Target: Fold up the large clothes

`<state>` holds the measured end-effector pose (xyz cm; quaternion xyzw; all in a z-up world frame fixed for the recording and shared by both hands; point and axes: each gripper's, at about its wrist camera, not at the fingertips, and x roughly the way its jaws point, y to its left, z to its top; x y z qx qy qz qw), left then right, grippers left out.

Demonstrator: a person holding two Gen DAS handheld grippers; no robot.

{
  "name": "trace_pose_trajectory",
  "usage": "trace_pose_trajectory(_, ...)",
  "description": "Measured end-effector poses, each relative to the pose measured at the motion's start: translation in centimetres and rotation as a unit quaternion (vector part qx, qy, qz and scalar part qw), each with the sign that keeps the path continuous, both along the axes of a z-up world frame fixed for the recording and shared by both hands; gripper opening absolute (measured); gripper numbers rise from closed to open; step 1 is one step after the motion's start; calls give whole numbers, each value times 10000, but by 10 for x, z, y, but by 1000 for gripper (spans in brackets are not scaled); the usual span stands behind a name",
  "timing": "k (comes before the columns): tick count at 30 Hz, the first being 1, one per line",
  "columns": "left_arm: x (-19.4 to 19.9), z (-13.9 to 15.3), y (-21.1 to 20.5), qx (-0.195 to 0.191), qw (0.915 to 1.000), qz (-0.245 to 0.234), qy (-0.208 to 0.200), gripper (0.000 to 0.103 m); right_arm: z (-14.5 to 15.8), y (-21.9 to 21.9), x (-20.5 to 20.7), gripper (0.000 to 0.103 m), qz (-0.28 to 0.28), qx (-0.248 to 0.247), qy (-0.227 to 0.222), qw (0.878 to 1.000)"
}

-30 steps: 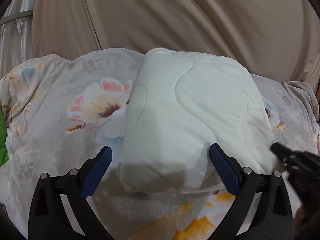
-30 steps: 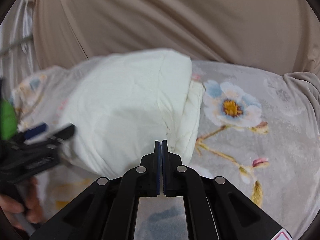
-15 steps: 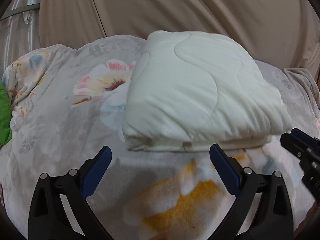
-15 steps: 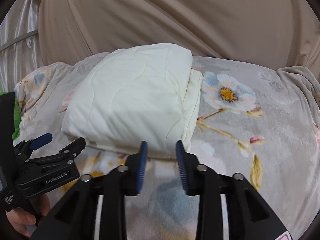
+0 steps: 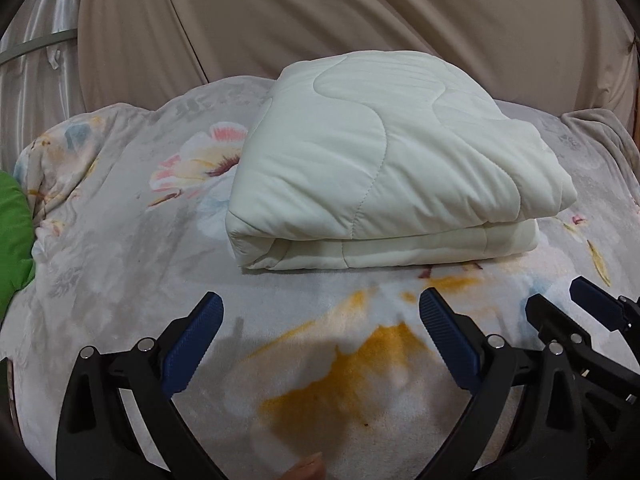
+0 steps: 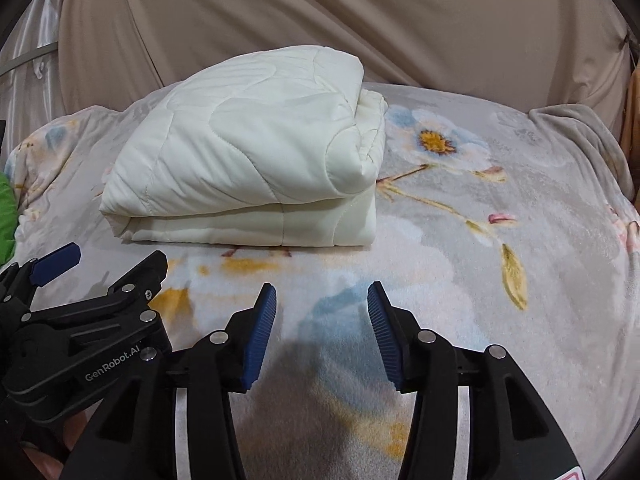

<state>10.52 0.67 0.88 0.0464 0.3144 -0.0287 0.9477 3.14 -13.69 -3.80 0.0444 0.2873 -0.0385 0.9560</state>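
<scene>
A cream quilted comforter (image 5: 380, 168) lies folded into a thick rectangular bundle on the floral blanket (image 5: 120, 248); it also shows in the right wrist view (image 6: 248, 168). My left gripper (image 5: 320, 304) is open and empty, held back from the bundle's near edge. My right gripper (image 6: 322, 296) is open and empty, also short of the bundle. Each gripper shows at the edge of the other's view: the right one (image 5: 576, 312) and the left one (image 6: 108, 268).
The floral blanket (image 6: 480, 240) covers the whole bed. A beige curtain (image 5: 360, 12) hangs behind it. A green cloth (image 5: 14, 240) lies at the left edge. A wooden post (image 6: 634, 120) stands at the far right.
My right gripper has opened and let go of the comforter. Both grippers have pulled back from the bundle, which now rests folded on the blanket.
</scene>
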Motion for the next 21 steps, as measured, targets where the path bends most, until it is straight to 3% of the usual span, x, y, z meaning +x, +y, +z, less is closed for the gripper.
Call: trace_pose_trajectory(21,5,-5,-2,131,9998,55,132,96,-7,-4,6,50,47,100,149,9998)
